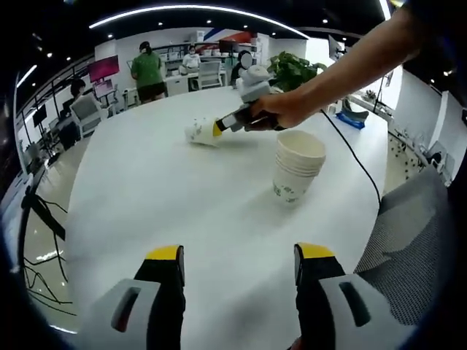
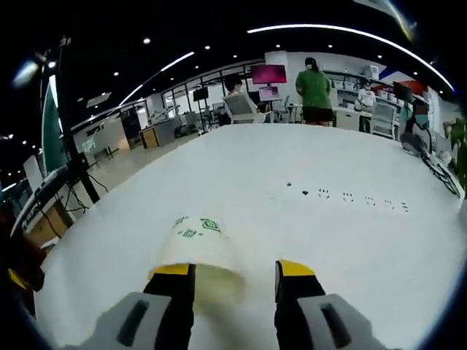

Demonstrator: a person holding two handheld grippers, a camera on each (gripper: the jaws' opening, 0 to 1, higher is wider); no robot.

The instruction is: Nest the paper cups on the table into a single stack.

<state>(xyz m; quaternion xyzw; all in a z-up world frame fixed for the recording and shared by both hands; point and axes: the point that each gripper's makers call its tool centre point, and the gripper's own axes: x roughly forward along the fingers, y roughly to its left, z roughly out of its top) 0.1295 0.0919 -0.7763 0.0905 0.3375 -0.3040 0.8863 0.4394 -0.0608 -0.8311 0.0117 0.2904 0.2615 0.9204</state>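
A stack of white paper cups (image 1: 298, 166) with green print stands upright on the white table (image 1: 182, 211), right of centre. A single cup (image 1: 198, 131) lies on its side farther back. A person's hand holds my right gripper (image 1: 219, 127) at that cup's mouth end. In the right gripper view the lying cup (image 2: 197, 244) has its wide rim toward me and rests between the jaws of my right gripper (image 2: 233, 270), against the left one, with a gap to the right one. My left gripper (image 1: 239, 255) is open over bare table, short of the stack.
A black cable (image 1: 350, 149) runs across the table behind the stack. A grey mesh chair (image 1: 408, 226) stands at the table's right edge. A plant (image 1: 292, 69), office chairs and several people are beyond the far edge. Small dark marks (image 2: 350, 197) dot the tabletop.
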